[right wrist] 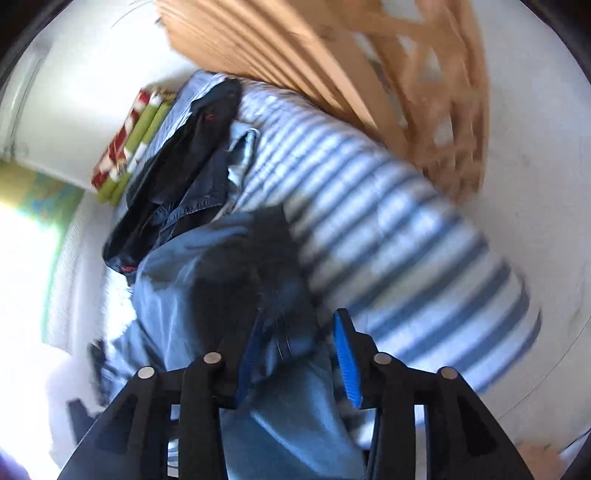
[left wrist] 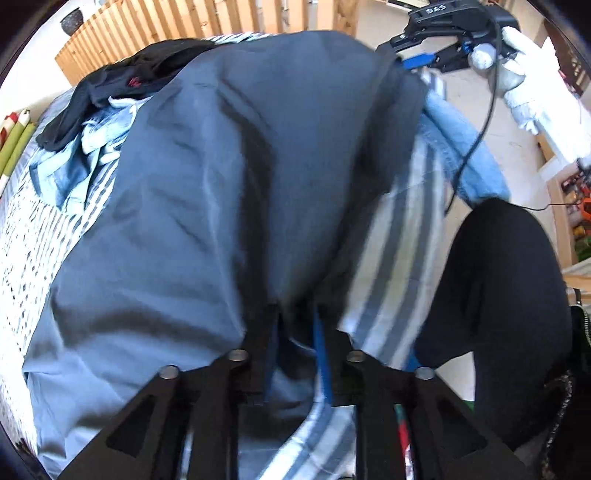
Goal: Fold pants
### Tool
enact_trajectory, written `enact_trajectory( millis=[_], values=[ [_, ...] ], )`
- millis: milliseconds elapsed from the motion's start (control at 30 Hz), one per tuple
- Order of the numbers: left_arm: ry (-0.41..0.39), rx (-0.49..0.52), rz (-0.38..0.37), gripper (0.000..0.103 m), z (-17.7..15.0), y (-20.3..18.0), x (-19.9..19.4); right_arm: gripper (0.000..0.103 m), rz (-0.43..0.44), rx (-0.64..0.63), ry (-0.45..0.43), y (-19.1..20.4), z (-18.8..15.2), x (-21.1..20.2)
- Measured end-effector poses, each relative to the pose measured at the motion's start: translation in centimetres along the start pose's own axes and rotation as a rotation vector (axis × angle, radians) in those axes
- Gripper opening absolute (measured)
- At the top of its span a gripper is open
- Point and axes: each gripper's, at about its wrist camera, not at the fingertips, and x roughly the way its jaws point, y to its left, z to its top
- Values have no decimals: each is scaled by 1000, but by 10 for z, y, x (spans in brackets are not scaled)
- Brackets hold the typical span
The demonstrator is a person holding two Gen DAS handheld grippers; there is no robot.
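- Left gripper [left wrist: 295, 354] is pointing steeply down at the bed; its black fingers [left wrist: 264, 350] are standing a little apart with a fold of the pants [left wrist: 221, 184] lying between them. Whether the pads are pressing the cloth cannot be told.
- Right gripper [right wrist: 299, 354] is showing its blue-padded fingers [right wrist: 347, 365] parted, with the light-blue cloth of the pants bunching in the gap; the right pad is standing clear of the cloth, so nothing is being clamped there.
- In the left wrist view the right gripper is appearing at the top right, at the far corner of the pants, held by a gloved hand [left wrist: 524, 74] with a cable trailing down.
- Pants are lying spread on the striped bedspread [left wrist: 399, 258], blue-grey, creased, taking up most of the left wrist view.
- Their long axis is running from the left gripper away toward the wooden slatted frame [left wrist: 221, 22].
- Beyond the pants a pile of other clothes [left wrist: 110, 99], black and pale blue, is touching or just beside their far left edge.
- To the right, the bed edge is dropping to pale floor, where the person's black-clad leg [left wrist: 509, 295] is standing close.
- Right wrist view is blurring; bare striped bedspread is lying open to the right of the pants.
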Motion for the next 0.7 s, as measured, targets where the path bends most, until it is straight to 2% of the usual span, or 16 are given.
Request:
enact_trajectory(
  millis=[100,167,300,467,500,533,567,633,700],
  values=[
    [-24,18,-16,31,-1,-5,-15,41,40,34,4,-1,-10,-1],
    [-33,25,-11,32,-3,-5,-21,46,61,48,19,2,-14,2],
    [-37,31,19,32,-5,-3,-24,49,45,60,5,10,-11,14],
    [-60,-5,20,32,-15,-1,-37,51,143,183,-38,1,-7,33],
    [-69,-20,22,32,-17,3,-40,45,169,197,-61,0,-8,33],
    [-80,-49,18,33,-21,11,-46,30,194,207,-69,1,-9,35],
    [-86,-70,16,34,-18,14,-47,24,197,219,-76,2,-11,37],
    [-101,-130,27,39,-30,29,-55,13,182,223,-116,6,-15,32],
    [-100,-174,44,39,-45,40,-58,11,142,177,-187,18,-18,15]
  ],
)
